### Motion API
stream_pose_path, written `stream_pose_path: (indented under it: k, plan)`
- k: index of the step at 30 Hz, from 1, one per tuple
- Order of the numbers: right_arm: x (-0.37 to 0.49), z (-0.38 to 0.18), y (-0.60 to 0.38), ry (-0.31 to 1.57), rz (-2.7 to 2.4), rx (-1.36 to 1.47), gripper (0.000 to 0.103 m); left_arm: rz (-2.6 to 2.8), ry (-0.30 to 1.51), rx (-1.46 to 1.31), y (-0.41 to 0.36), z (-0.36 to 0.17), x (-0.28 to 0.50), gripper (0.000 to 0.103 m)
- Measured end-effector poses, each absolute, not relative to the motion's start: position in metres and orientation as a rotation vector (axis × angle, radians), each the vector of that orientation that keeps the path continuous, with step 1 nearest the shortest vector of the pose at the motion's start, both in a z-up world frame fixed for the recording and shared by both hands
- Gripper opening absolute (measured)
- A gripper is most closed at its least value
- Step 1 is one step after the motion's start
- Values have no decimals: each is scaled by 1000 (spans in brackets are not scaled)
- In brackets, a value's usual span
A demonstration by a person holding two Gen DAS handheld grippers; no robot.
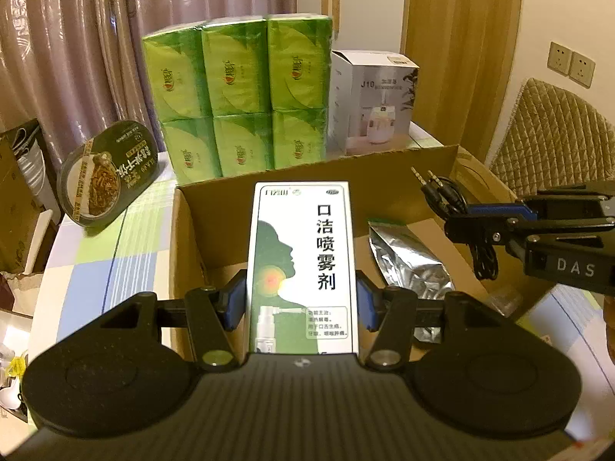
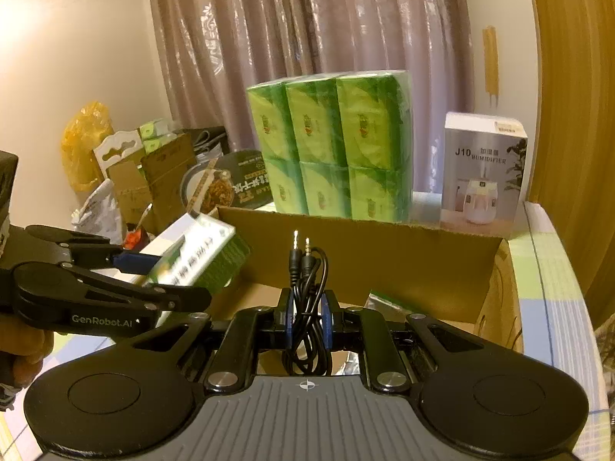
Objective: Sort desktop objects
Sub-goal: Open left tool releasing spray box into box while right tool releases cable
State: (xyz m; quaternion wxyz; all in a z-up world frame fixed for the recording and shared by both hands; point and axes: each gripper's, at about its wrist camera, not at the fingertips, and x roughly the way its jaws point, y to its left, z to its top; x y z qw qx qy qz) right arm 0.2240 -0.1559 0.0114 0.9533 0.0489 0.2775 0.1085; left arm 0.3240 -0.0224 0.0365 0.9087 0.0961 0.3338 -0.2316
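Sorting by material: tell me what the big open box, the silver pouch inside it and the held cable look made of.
Open box: brown corrugated cardboard, matte, raw torn top edge.
Silver pouch: metallised foil or foil-laminated plastic, shiny and crinkled.
Cable: black rubbery or plastic sheath, metal jack tips.

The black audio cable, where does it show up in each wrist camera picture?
Left wrist: audio cable at right, clamped in the right gripper above the cardboard box.
Right wrist: cable at centre, between that gripper's fingers.
Shared landmark: green tissue packs behind the box.
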Motion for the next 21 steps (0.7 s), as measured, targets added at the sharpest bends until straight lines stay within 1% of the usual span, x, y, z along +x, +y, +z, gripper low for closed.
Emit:
stream_pose_path:
  k: [1,3,4,5,7,21]
  plan:
    - [224,11,-156,562,216,98,13,-473,681,200,-22,37,324,51]
    - [224,11,-158,559,206,104,24,-466,673,200,-20,39,323,56]
    - [223,12,-160,553,203,114,35,-465,669,200,-20,39,322,56]
    - [222,13,-162,546,198,124,42,-463,668,200,-19,39,322,56]
    - [221,15,-165,538,189,136,44,-460,672,199,-19,39,323,56]
    - [218,13,-174,547,187,154,49,-462,682,214,-17,37,322,56]
